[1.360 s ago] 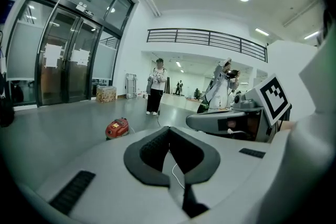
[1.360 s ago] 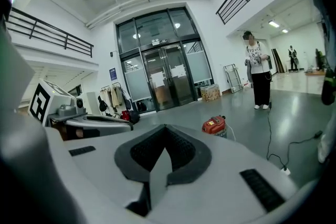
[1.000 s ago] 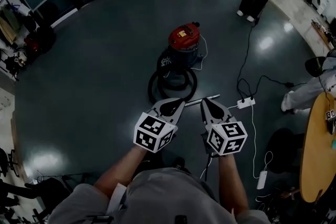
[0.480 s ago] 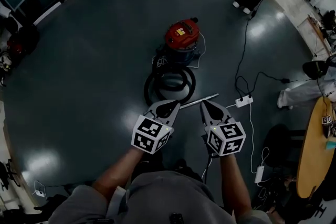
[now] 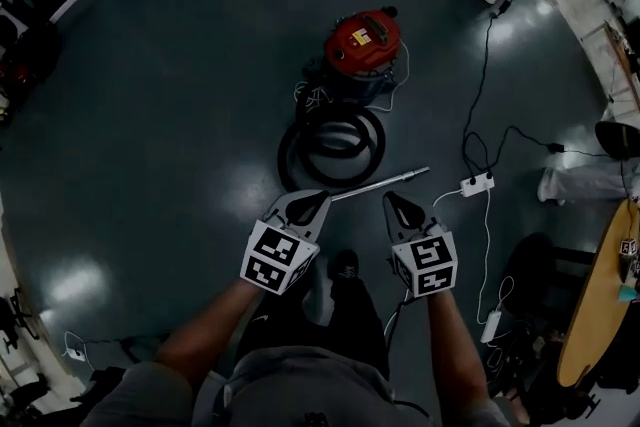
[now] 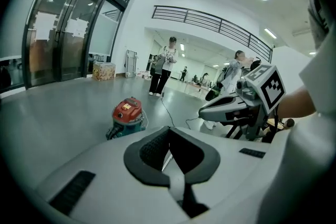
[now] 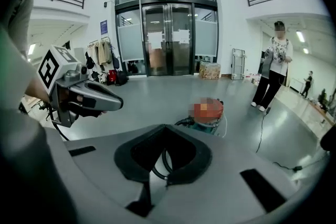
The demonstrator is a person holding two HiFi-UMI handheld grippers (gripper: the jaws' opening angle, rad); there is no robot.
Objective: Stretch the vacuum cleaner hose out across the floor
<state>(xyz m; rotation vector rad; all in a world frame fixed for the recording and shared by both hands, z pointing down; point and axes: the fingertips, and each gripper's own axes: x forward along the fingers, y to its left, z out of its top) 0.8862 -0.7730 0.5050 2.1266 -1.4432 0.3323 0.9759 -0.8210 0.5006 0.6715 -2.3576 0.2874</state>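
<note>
Lowered toward the floor since a second earlier: left gripper and right gripper, fingers of each closed together with nothing between them. Just ahead of the fingertips, untouched: one black vacuum cleaner hose, coiled in flat loops beside one red-topped vacuum cleaner. Between coil and grippers: one metal wand, lying slantwise.
</note>
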